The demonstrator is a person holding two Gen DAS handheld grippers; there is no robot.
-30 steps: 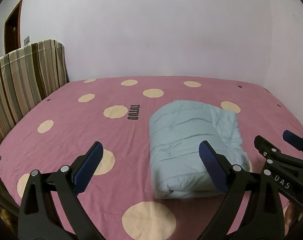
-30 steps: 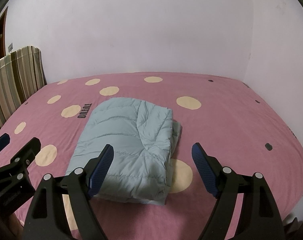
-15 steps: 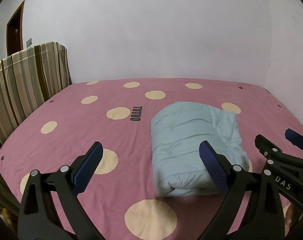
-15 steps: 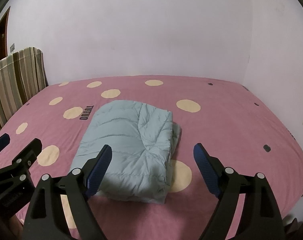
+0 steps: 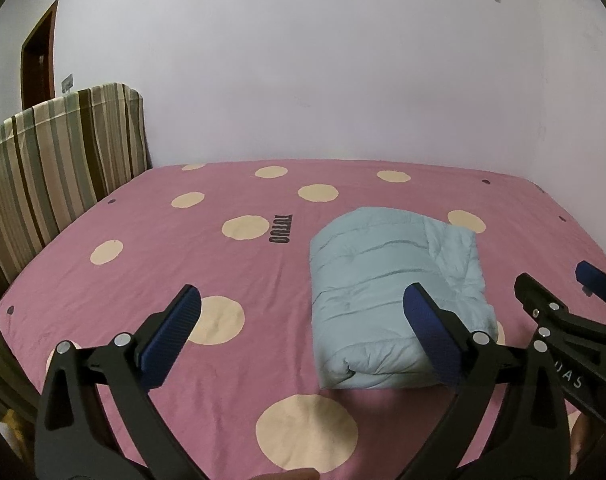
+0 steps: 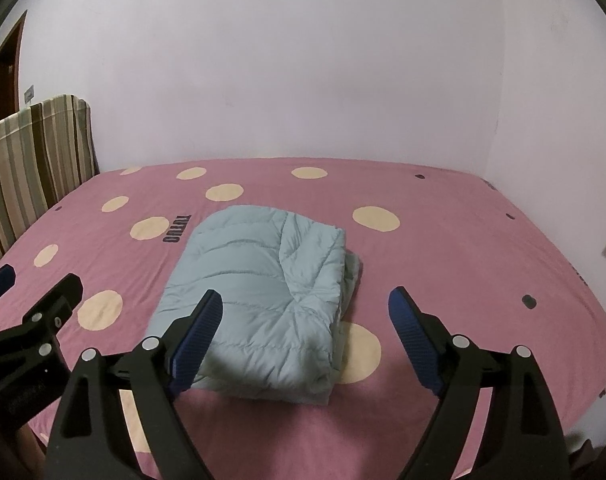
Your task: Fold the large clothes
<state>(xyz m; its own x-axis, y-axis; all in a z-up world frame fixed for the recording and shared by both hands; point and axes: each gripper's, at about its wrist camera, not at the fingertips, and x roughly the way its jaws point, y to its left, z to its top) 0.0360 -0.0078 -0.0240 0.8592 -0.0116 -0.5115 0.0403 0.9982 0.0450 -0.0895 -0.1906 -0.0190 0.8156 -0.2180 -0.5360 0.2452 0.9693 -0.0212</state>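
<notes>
1. Across the lower two thirds of both views lies the pink bed sheet with cream polka dots [image 5: 151, 280] [image 6: 463, 248], and behind it a plain pale lilac wall [image 5: 323, 72] fills the top of the frame.
2. At the left edge stands the upright striped brown-and-cream headboard cushion [image 5: 51, 172] [image 6: 27, 164], against the bed's left side; a dark brown door frame [image 5: 37, 56] peeks above it in the upper left.
3. Right of centre in the left wrist view, dead centre in the right wrist view, sits the folded pale blue quilted puffer jacket [image 5: 387, 292] [image 6: 263, 292], a thick neat bundle flat on the sheet, touching nothing but the bedding.
4. Bottom of the left wrist view: the left black gripper with blue ribbed pads [image 5: 301, 332], jaws spread wide and empty, above the sheet, its right finger overlapping the jacket's near corner in frame.
5. Bottom of the right wrist view: the right black gripper with blue ribbed pads [image 6: 305, 330] [image 5: 575, 316], also spread wide, holding nothing, near the jacket's front edge.
6. Just left of the jacket, dark printed lettering [image 5: 281, 229] [image 6: 177, 229] marks the sheet.
</notes>
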